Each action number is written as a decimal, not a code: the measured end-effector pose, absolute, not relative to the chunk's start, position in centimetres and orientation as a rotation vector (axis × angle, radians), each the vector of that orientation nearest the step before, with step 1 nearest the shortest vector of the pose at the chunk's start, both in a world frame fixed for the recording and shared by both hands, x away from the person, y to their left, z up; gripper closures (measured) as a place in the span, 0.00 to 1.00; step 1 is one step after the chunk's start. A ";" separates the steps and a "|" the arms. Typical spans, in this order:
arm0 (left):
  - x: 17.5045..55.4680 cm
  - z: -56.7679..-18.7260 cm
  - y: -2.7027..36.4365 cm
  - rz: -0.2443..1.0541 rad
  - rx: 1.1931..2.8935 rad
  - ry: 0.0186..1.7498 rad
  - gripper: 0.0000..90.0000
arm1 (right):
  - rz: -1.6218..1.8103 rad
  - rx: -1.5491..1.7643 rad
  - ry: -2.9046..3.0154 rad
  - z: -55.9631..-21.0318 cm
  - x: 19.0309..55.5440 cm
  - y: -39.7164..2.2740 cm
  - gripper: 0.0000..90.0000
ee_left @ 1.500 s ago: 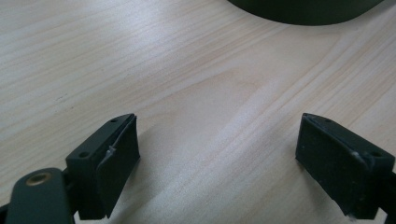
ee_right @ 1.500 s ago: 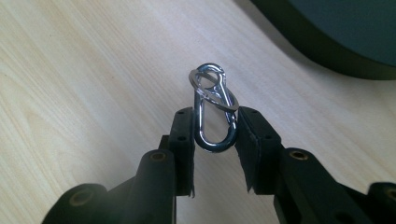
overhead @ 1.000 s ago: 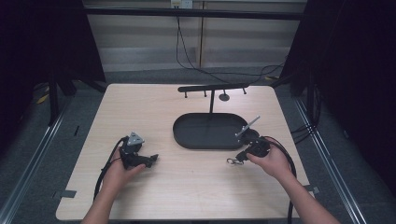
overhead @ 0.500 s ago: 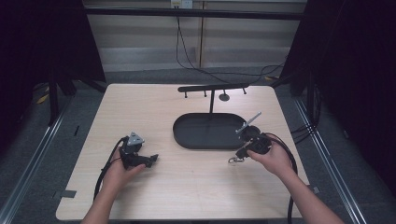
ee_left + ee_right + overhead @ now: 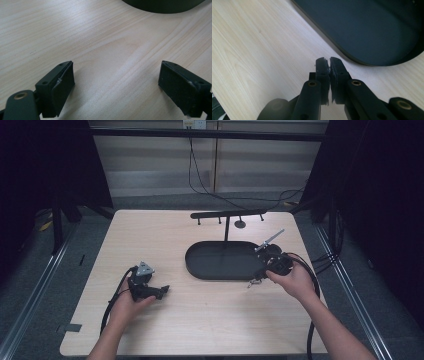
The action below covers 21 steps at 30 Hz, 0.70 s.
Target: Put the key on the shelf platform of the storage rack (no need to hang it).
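A person's left hand rests my left gripper (image 5: 163, 290) on the wooden table (image 5: 150, 240), left of the tray, pointing right. Its jaws stand wide apart in the left gripper view (image 5: 116, 82), with bare wood between the pads (image 5: 63, 85). The right hand holds my right gripper (image 5: 253, 280) above the table at the near right rim of the black oval tray (image 5: 220, 262). In the right gripper view the gripper (image 5: 329, 61) has its pads pressed together, and the tray (image 5: 372, 27) lies just beyond. A tiny pale speck at the tips is too small to identify.
A black T-shaped stand (image 5: 227, 215) with short pegs under its bar rises behind the tray, with a small round black foot (image 5: 240, 224) beside it. Cables trail from both grippers across the table. Dark frame posts stand along both sides of the table.
The right gripper has lifted and drifted a little toward the tray's right end, jaws still together. The left gripper has not moved.
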<state>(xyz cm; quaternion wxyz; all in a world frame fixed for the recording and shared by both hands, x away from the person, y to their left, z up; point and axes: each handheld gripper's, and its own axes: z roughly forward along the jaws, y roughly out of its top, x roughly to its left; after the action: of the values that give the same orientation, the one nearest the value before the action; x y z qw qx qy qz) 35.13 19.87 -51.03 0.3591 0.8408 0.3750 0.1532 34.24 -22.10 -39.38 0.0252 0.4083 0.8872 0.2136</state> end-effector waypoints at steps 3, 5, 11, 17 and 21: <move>35.1 -51.0 19.9 0.395 2.168 0.968 0.15 | 0.670 1.259 2.733 -39.0 34.4 -22.0 0.96; 35.1 -51.0 19.8 0.394 2.166 0.969 0.15 | 0.676 1.269 2.725 -38.7 34.7 -21.9 0.96; 35.1 -51.0 19.8 0.394 2.165 0.970 0.15 | 0.667 1.279 2.699 -38.0 35.8 -21.5 0.96; 35.1 -51.0 19.9 0.395 2.168 0.967 0.15 | 0.677 1.295 2.677 -37.9 36.5 -21.4 0.96; 35.1 -51.0 19.9 0.395 2.166 0.968 0.15 | 0.670 1.318 2.640 -38.1 37.5 -21.3 0.96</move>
<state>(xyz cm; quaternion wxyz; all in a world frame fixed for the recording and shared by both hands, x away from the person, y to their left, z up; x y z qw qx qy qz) 35.13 19.85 -51.04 0.3599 0.8402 0.3757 0.1530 37.46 -21.26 -38.06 0.0578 0.4347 0.8711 0.2211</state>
